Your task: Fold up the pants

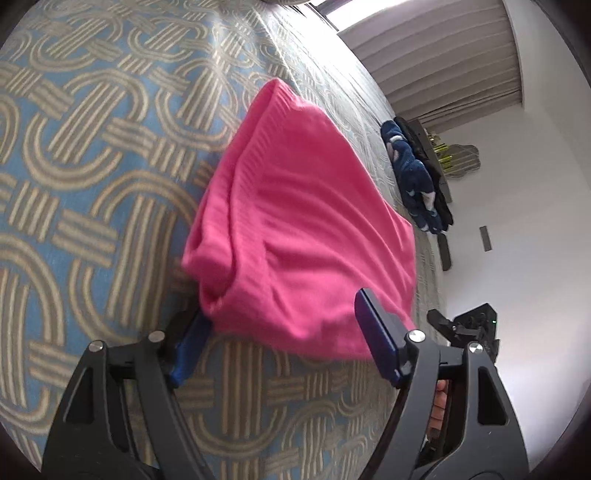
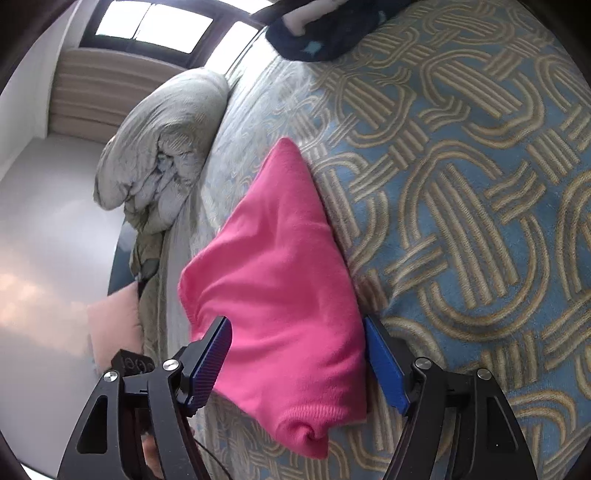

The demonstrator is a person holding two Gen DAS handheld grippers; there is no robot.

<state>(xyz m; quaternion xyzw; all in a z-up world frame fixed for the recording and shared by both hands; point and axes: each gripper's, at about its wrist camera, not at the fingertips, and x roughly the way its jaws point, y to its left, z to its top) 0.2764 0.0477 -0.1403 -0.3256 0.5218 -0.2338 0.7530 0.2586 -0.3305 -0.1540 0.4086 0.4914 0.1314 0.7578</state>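
Observation:
The pink pants (image 1: 295, 221) lie folded into a thick bundle on a blue bedspread with a tan loop pattern (image 1: 92, 166). My left gripper (image 1: 280, 332) is open, its blue pads on either side of the bundle's near edge, one pad partly hidden under the cloth. In the right wrist view the pants (image 2: 280, 288) show from the other end. My right gripper (image 2: 299, 350) is open too, with its pads straddling that end of the bundle. Neither gripper pinches the cloth.
A dark blue patterned garment (image 1: 413, 173) lies at the bed's far edge, also in the right wrist view (image 2: 325, 33). A rumpled grey duvet (image 2: 162, 147) sits at the bed's side. A window (image 2: 147, 26), curtains (image 1: 443, 62) and white walls surround the bed.

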